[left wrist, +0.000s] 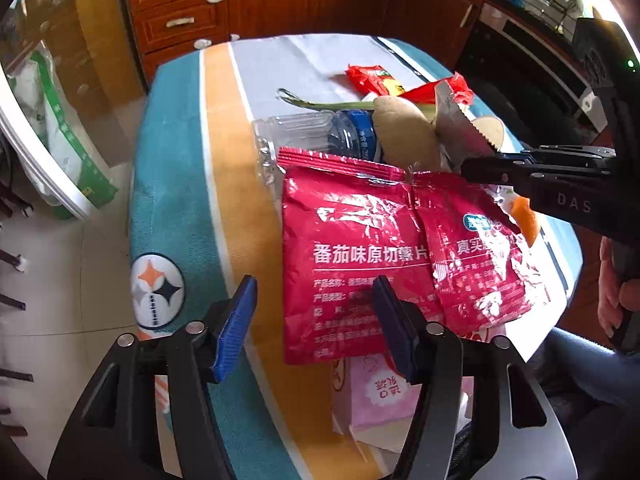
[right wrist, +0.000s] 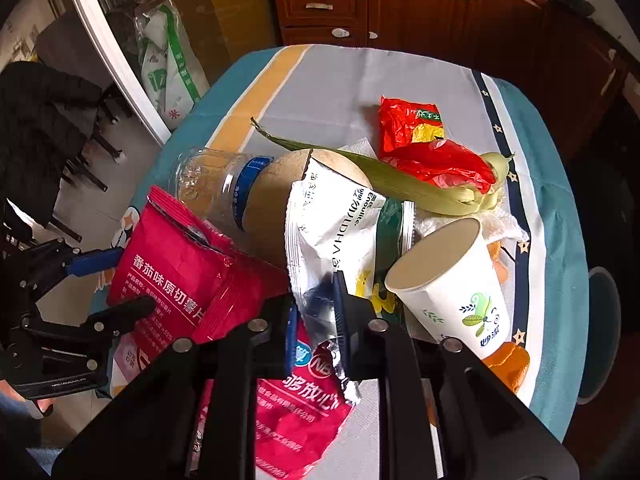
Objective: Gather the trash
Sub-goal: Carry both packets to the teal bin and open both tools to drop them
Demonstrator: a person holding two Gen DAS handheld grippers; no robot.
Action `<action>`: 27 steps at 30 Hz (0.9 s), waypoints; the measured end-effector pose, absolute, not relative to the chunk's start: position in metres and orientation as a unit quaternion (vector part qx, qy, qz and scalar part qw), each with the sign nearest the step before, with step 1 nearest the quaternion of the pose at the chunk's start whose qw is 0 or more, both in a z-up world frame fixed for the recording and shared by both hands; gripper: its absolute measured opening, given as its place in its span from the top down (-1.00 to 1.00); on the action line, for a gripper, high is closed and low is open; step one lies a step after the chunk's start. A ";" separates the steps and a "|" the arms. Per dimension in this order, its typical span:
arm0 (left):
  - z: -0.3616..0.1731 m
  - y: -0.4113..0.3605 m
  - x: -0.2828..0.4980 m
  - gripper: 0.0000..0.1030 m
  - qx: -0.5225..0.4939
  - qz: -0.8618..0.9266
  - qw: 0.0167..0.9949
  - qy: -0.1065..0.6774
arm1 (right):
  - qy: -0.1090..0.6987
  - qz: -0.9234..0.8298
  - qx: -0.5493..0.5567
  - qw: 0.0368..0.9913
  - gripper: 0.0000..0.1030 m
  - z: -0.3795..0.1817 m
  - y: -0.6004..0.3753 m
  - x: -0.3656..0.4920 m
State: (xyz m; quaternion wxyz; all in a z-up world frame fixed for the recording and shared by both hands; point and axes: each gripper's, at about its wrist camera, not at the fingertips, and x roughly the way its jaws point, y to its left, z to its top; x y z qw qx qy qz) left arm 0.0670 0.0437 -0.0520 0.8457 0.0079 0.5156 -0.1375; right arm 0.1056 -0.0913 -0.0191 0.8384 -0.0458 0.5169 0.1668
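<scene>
A pile of trash lies on the striped tablecloth [left wrist: 224, 128]. A red crisp bag [left wrist: 360, 248] lies nearest; it also shows in the right wrist view [right wrist: 172, 276]. Behind it are a clear plastic bottle [left wrist: 312, 136], a brown round husk [left wrist: 404, 136] and a red wrapper [left wrist: 372, 76]. My left gripper [left wrist: 314, 316] is open, its right pad over the crisp bag's lower edge. My right gripper [right wrist: 316, 320] is shut on a white and silver foil packet [right wrist: 332, 220]. It reaches in from the right in the left wrist view [left wrist: 480, 170].
A white paper cup [right wrist: 452, 284] lies tipped by the right gripper. A green corn husk [right wrist: 400, 184], a red plastic bag [right wrist: 436, 160] and orange peel [right wrist: 508, 360] lie around it. A pink tissue pack [left wrist: 380, 396] sits at the near table edge. Wooden cabinets [left wrist: 280, 0] stand behind.
</scene>
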 end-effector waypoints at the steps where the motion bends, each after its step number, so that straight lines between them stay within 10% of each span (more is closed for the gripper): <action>1: -0.053 0.043 0.070 -0.24 -0.001 -0.145 0.844 0.517 | 0.517 0.170 -0.037 0.838 0.84 -0.019 -0.093 0.106; 4: -0.053 0.043 0.075 0.07 -0.028 -0.147 0.842 0.519 | 0.510 0.172 -0.024 0.843 0.88 -0.011 -0.097 0.105; 5: -0.048 0.042 0.074 0.76 -0.023 -0.137 0.846 0.514 | 0.506 0.173 -0.021 0.845 0.90 -0.006 -0.098 0.103; 6: -0.041 0.042 0.072 0.95 -0.020 -0.130 0.851 0.509 | 0.501 0.175 -0.018 0.847 0.92 -0.001 -0.100 0.101; 27: 0.163 -0.048 0.048 0.95 0.071 -0.156 0.937 0.304 | 0.377 0.167 0.050 0.909 0.94 0.126 -0.200 0.078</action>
